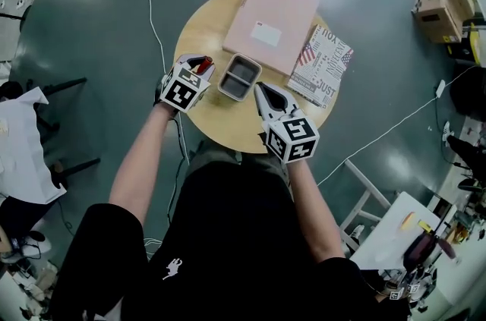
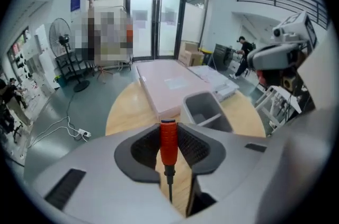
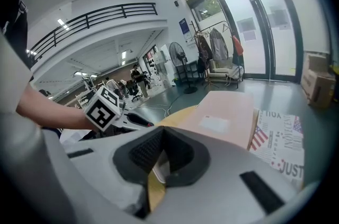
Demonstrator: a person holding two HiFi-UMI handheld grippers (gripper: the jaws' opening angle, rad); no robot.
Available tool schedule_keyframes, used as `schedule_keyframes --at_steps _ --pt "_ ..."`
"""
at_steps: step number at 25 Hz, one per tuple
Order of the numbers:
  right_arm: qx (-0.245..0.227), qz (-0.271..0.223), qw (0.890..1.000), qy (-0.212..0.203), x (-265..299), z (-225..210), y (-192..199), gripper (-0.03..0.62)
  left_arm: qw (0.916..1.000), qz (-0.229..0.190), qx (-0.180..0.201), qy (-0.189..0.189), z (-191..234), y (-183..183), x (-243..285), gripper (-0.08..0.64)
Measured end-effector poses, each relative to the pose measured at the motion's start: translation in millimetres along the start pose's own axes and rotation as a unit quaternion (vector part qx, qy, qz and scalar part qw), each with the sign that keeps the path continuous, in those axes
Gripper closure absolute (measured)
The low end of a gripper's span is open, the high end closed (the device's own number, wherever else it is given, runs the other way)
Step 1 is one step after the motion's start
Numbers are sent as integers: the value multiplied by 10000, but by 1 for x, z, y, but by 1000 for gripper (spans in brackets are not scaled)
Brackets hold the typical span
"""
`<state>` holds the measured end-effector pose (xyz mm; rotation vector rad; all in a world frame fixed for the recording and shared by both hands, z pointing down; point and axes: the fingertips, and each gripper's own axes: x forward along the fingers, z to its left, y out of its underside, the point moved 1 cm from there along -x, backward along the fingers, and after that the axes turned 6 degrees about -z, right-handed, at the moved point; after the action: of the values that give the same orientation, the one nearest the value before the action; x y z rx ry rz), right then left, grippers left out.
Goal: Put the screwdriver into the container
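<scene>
A screwdriver with a red handle and a thin dark shaft sits upright between the pads of my left gripper, which is shut on the handle. In the head view that left gripper hovers over the left side of the round table, just left of the grey two-compartment container. The container lies ahead and to the right of the held screwdriver. My right gripper rests just right of the container with its jaws together and nothing between them.
A pink flat box lies at the back of the wooden table, with a printed magazine to its right. A white cable runs over the floor at left. A white frame stands at lower right.
</scene>
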<state>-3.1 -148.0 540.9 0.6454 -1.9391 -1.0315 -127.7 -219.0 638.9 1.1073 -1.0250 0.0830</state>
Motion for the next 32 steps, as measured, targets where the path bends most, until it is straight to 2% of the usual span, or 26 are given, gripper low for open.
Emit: schedule_keyframes --at_steps 3,7,13,16,21,27,32 --pt "-84 -108 9999 -8 -4 2 -10 591 9979 -562 -177 -284 1 -25 -30 460" --pt "-292 -213 9993 -131 -10 7 -24 591 9909 -1150 -411 -570 -4 -47 -62 460" --pt "-667 -388 9963 -381 -16 12 -48 591 9751 -1957 -662 -807 -17 -82 -93 460" --pt "-666 -520 9957 -382 -22 8 -61 591 9666 -2278 -851 -814 -25 -98 -99 460" --pt "-567 -654 9957 -329 -34 -3 -70 591 9529 -2717 -1155 -697 -39 -118 -99 460" --pt "-510 -669 9961 -253 -41 -23 -69 591 9403 -3030 -1399 -674 -44 -140 -82 460" --pt "-373 -651 9970 -204 -43 -40 -64 591 9375 -3005 -1600 -720 -48 -147 -54 460"
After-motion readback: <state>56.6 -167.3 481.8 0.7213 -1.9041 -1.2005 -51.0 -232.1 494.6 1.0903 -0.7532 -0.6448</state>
